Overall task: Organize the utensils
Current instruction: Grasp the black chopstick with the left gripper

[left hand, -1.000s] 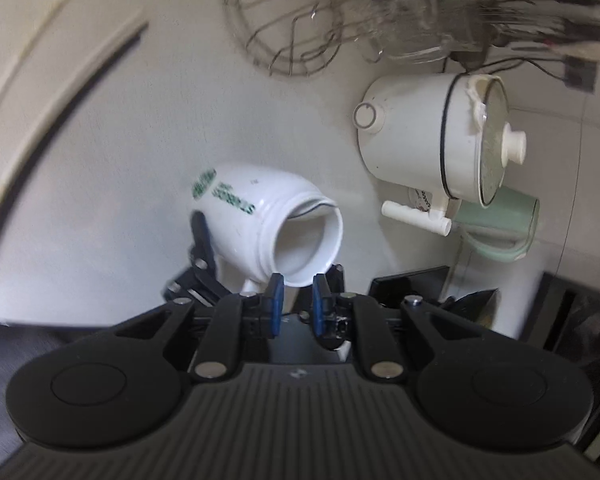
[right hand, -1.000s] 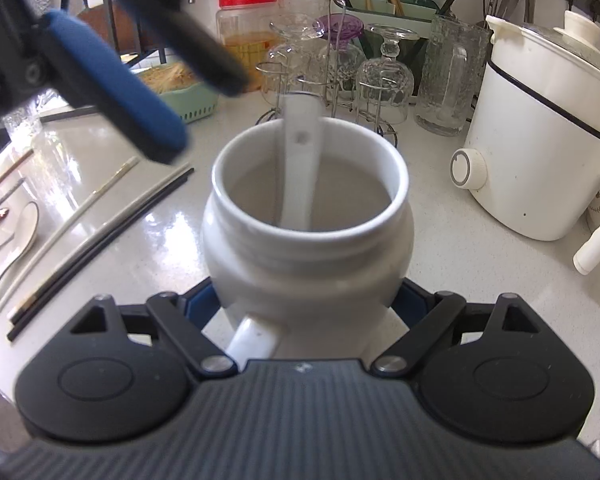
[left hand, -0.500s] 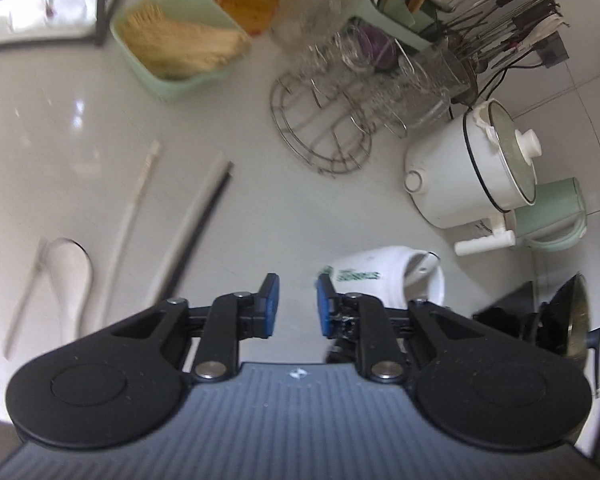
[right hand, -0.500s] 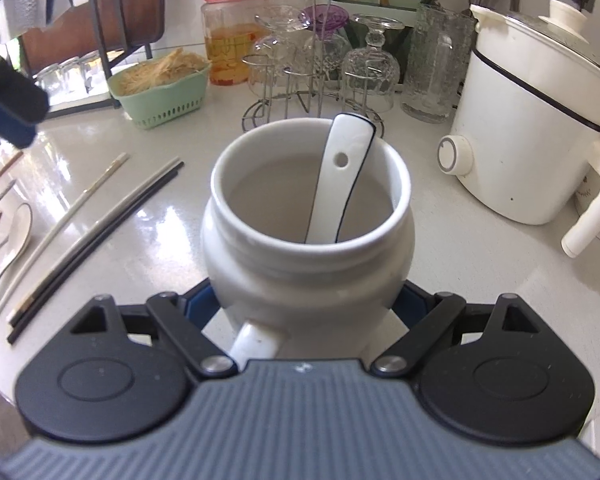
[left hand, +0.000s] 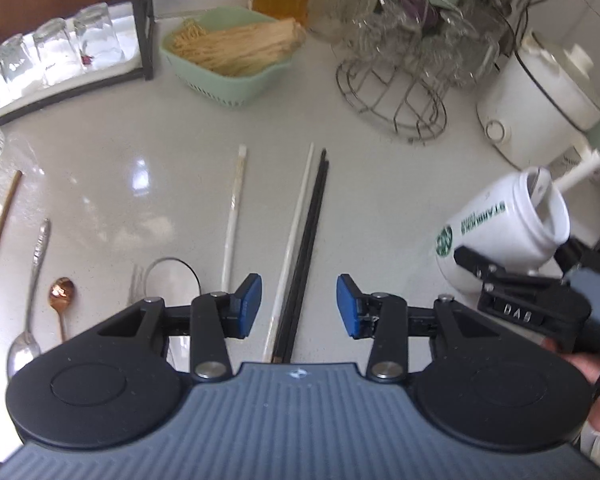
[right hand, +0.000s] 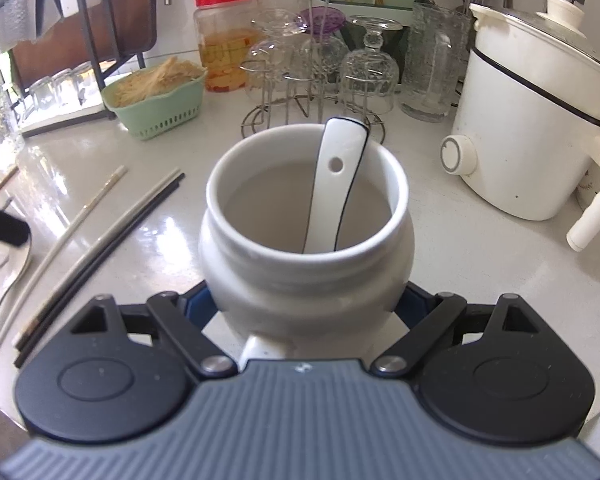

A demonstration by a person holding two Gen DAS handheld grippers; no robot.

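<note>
The white mug (right hand: 306,240) — a white ceramic spoon (right hand: 336,184) standing in it — stays clamped in the right gripper (right hand: 306,304) above the counter (left hand: 148,152). The left gripper (left hand: 299,306) has spread its jaws wider and now hovers empty over the black chopsticks (left hand: 306,248), closer than before.

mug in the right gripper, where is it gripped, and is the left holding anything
The right gripper clamps the white mug around its lower body. The left gripper is open, holding nothing.
</note>
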